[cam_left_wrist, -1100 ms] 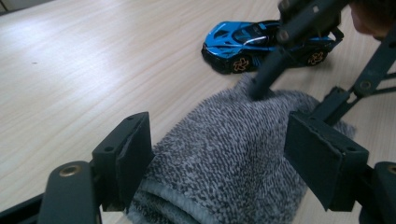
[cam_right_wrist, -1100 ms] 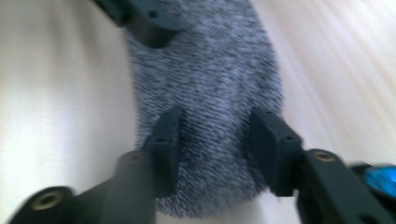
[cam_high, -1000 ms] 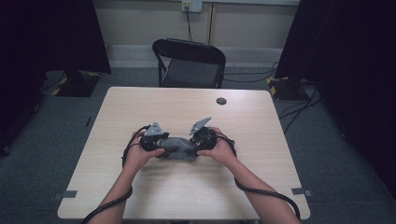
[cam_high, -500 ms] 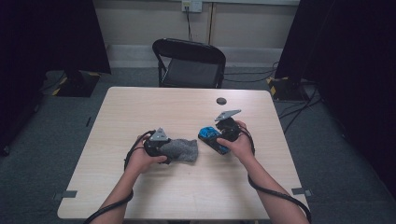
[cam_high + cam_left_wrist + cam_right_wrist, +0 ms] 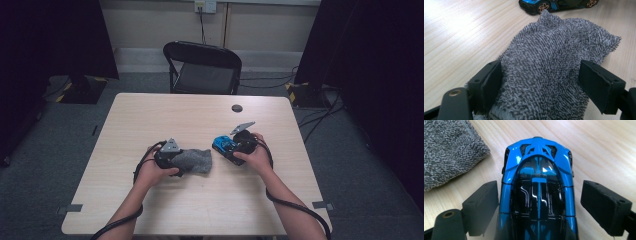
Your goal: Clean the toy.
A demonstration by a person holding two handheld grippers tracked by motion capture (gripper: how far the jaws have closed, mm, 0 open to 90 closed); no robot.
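left claw (image 5: 541, 82) astride grey cloth (image 5: 556, 57); left pad touching, right apart; toy car (image 5: 554, 5) beyond

Toy car (image 5: 537, 195) rear cut off by bottom edge; cloth (image 5: 549, 75) near end too.

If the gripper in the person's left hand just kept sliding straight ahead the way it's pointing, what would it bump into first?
The grey cloth already lies between the open jaws of the left gripper, so it would push into that first. Beyond the cloth, the blue toy car probably comes next, though depth is hard to judge.

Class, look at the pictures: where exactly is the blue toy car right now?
In the high view, the blue toy car sits on the table, right of the grey cloth, between the right gripper's open jaws.
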